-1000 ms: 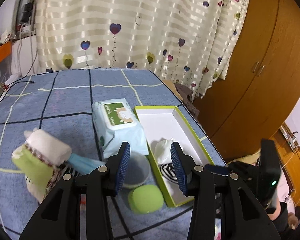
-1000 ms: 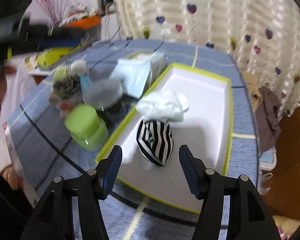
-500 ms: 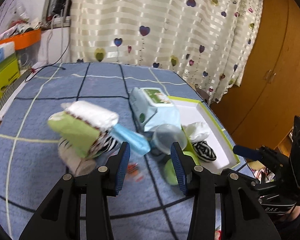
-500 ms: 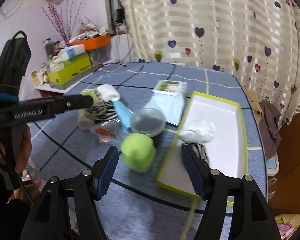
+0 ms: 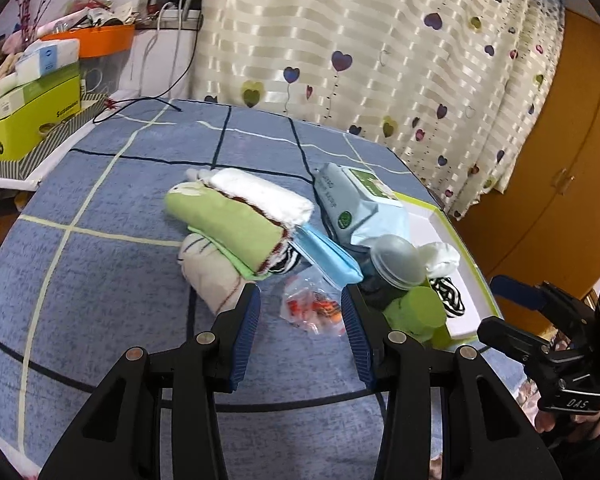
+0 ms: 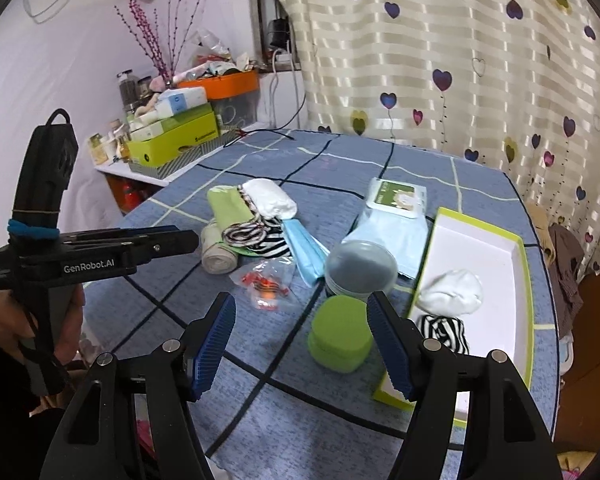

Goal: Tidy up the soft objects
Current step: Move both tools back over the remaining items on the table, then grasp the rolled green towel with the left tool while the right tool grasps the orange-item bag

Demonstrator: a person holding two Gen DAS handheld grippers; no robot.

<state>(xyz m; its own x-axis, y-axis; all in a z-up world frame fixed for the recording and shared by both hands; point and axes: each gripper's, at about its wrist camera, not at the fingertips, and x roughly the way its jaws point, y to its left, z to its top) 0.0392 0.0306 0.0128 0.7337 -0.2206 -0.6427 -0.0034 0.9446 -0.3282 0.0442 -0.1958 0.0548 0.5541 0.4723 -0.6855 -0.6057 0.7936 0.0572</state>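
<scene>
Two soft rolls, white & striped, already in the tray. Sock pile on the tablecloth yet to go. Left gripper & right gripper both spread, empty.

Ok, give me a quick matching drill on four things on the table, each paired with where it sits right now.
Things:
1. white sock
2. wipes pack
3. green jar
4. snack packet

Places:
A. on the cloth, just left of the tray's near corner
B. inside the tray
C. on the cloth, between the sock pile and the green jar
D. lying along the tray's far left edge

Pairs: 1-B, 2-D, 3-A, 4-C
</scene>
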